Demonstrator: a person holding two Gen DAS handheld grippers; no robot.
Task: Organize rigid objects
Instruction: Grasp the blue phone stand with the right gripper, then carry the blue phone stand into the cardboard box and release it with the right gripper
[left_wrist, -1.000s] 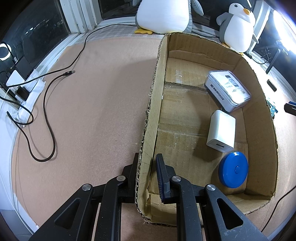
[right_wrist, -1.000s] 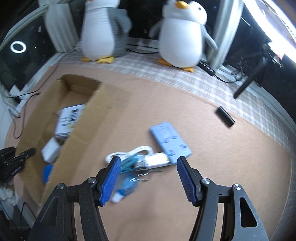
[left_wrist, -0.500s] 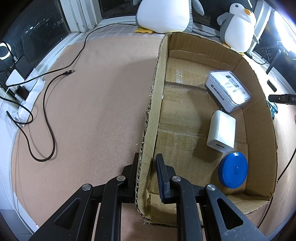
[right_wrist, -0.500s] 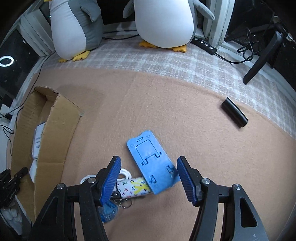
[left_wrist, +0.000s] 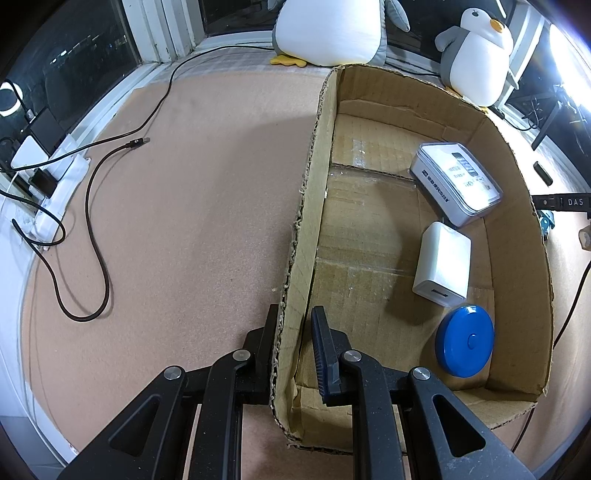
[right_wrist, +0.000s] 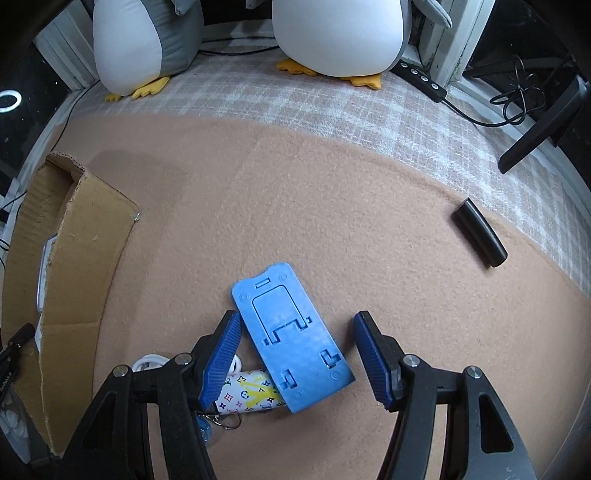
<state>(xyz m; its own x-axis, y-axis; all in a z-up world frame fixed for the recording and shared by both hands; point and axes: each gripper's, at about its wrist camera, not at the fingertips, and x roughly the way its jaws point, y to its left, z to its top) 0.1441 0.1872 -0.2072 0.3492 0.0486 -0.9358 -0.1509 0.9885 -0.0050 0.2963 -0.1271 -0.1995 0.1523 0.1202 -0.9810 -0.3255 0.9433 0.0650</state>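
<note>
Left tool (left_wrist: 293, 325) clamped on cardboard box (left_wrist: 517, 192) wall, steadying it. Right tool (right_wrist: 295, 349) held apart astride blue phone stand (right_wrist: 291, 339), pre-grasp.

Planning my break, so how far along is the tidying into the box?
Done: a white-and-grey case, white charger block and round blue disc lie in the cardboard box, whose wall the left gripper clamps. In hand: the open right gripper straddles the flat blue plastic stand. Left: patterned keychain, black cylinder.

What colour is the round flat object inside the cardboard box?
Blue; the round object shows best in the left wrist view.
</note>
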